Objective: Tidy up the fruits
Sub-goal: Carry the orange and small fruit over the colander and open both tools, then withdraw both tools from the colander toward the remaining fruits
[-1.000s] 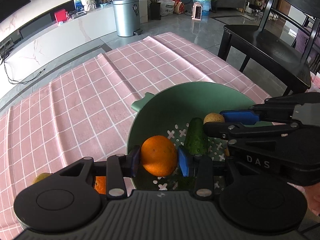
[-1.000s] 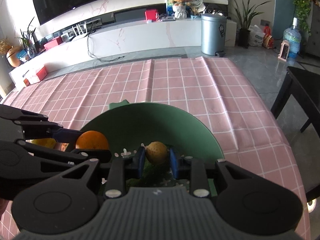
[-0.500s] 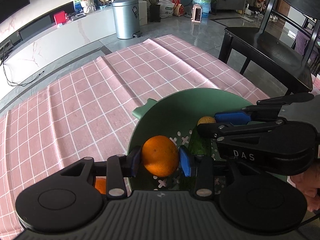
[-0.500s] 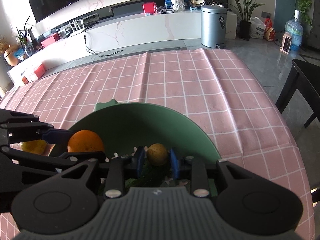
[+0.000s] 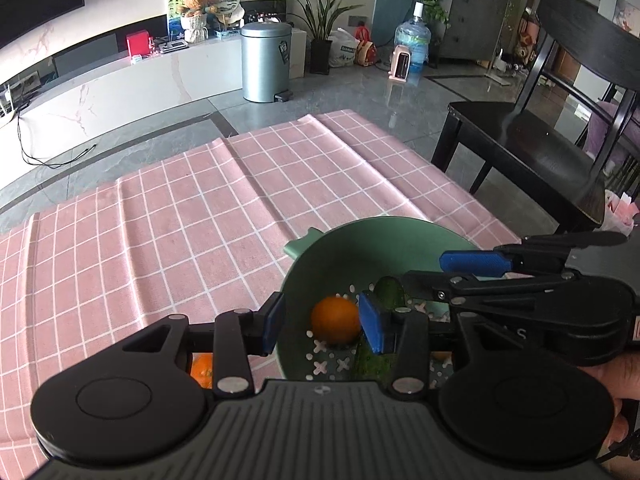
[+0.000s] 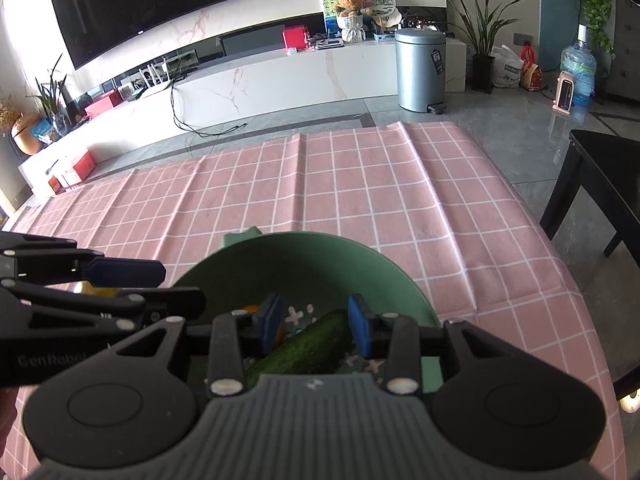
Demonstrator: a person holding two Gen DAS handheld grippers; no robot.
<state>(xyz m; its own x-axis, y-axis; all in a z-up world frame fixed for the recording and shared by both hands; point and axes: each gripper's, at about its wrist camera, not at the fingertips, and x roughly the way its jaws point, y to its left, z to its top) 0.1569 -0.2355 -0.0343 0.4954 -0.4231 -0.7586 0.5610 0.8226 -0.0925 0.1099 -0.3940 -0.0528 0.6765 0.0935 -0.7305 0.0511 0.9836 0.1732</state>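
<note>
Now both tools hang above the green colander (image 5: 304, 280): left tool (image 5: 322, 322) unclenched, jaws just widened, orange (image 5: 335, 319) dropped below it; right tool (image 6: 312, 330) likewise released, cucumber (image 6: 304, 350) lying beneath.

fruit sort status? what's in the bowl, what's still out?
Done: an orange and a cucumber lie in the green bowl. In hand: nothing. The left gripper and right gripper have just been opening, and their pads touch no fruit. Left: another orange sits on the pink cloth outside the bowl, and a yellowish fruit shows behind the left gripper's fingers.
</note>
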